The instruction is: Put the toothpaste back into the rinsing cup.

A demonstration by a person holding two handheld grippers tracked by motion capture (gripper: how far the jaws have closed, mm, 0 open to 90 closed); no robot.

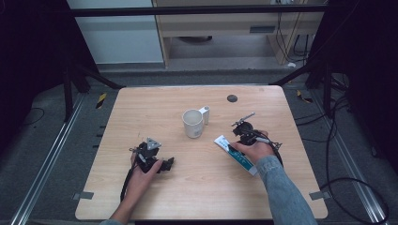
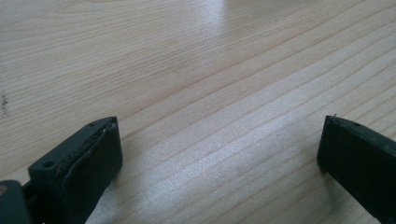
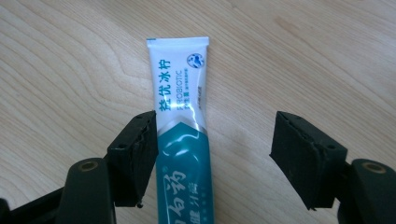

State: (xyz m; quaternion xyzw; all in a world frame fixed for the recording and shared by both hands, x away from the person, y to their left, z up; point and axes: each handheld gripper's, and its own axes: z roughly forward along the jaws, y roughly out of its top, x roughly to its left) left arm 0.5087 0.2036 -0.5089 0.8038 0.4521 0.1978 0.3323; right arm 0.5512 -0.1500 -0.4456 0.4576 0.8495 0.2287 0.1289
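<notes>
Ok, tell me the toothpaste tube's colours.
Toothpaste tube: white at the crimped end, teal below; clearest in the right gripper view.

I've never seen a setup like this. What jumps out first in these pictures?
Probably the teal and white toothpaste tube lying flat on the wooden table, between the open black fingers of the right gripper, close against one of them. Next, the white mug standing mid-table. The left gripper rests near the front left, open over bare wood.
</notes>
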